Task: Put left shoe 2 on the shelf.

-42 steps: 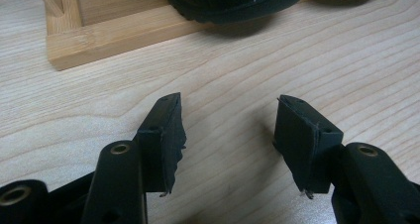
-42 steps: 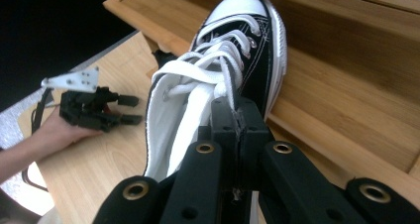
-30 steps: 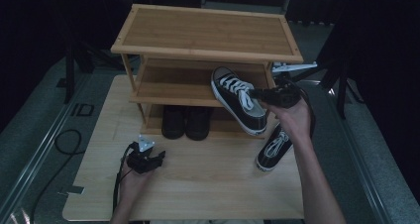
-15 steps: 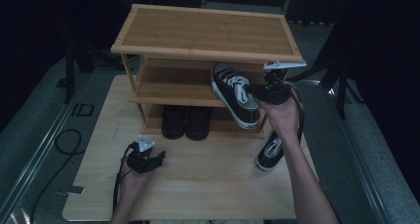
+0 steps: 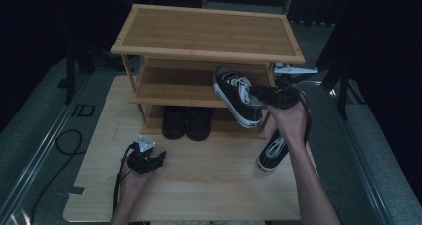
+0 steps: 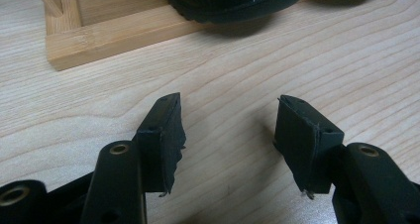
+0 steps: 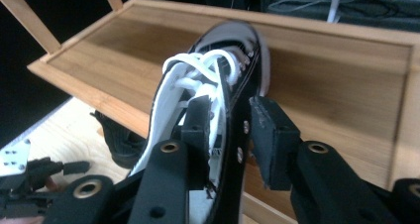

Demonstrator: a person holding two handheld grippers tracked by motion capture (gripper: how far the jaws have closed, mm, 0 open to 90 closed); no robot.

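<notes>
A black sneaker with white laces and sole (image 5: 238,93) lies tilted on the middle shelf of the bamboo shoe rack (image 5: 209,31), its heel past the shelf's front edge. My right gripper (image 5: 256,91) is at its heel. In the right gripper view the sneaker's (image 7: 208,85) side wall stands between the jaws of that gripper (image 7: 228,110), one pad inside the shoe, the other just off its outside. These jaws have just been opening. My left gripper (image 5: 159,158) hovers low over the table, open and empty (image 6: 228,130).
The matching sneaker (image 5: 272,153) lies on the table (image 5: 209,185) under my right forearm. A pair of black shoes (image 5: 186,123) sits on the rack's bottom shelf, and one toe (image 6: 233,1) shows beyond the rack's base rail (image 6: 114,35).
The sneaker and my right gripper have shifted slightly up and in toward the middle shelf. The left gripper has stayed where it was.
</notes>
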